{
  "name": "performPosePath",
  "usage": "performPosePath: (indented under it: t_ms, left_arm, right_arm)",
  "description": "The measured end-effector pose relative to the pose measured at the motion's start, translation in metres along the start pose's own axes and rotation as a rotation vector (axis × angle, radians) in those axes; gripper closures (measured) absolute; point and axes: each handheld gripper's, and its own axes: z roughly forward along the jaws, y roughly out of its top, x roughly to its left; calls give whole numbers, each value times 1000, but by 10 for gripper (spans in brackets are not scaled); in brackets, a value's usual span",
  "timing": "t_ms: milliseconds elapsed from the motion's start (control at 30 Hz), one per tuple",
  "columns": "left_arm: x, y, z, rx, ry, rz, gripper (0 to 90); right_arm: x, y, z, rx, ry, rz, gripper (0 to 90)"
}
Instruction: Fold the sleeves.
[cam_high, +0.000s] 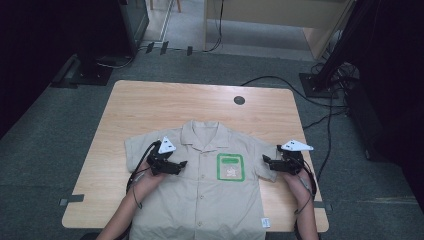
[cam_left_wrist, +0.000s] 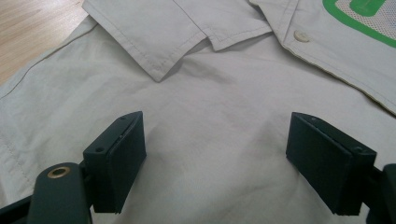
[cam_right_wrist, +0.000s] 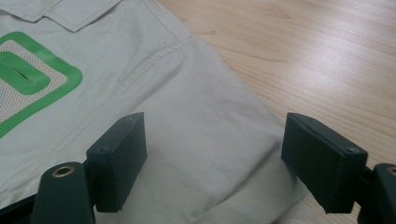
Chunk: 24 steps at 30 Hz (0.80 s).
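Observation:
A beige short-sleeved shirt (cam_high: 200, 185) lies flat, front up, on the wooden table (cam_high: 150, 105), collar toward the far side. Its chest pocket (cam_high: 230, 167) has a green border. My left gripper (cam_high: 183, 164) hovers over the shirt's left chest, just below the collar (cam_left_wrist: 187, 32), jaws wide open with only cloth (cam_left_wrist: 215, 154) between them. My right gripper (cam_high: 265, 159) is open over the shirt's right sleeve (cam_right_wrist: 210, 140), close to the sleeve's outer edge and the bare wood (cam_right_wrist: 317, 60). The green pocket (cam_right_wrist: 28, 84) lies to the left in the right gripper view.
A dark round grommet (cam_high: 239, 100) sits near the table's far edge. Black cables (cam_high: 280, 80) run over the grey floor behind and to the right. Dark stands (cam_high: 95, 60) rise at both back corners. The shirt hem overhangs the near edge.

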Motion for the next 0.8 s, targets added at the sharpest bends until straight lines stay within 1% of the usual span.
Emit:
performPosePath:
  t_ms: [367,633,667,800]
  left_arm:
    - [0,0,0,0,0,0,200]
    - [0,0,0,0,0,0,201]
    - [0,0,0,0,0,0,200]
    - [0,0,0,0,0,0,200]
  right_arm:
    - [-6,-2,-4,-1,-20,16,226]
    - [-13,0,-5,-11,-40,53,299]
    - [-14,1,-5,-10,-43,56,318]
    - [-17,1,-3,-3,-58,49,323]
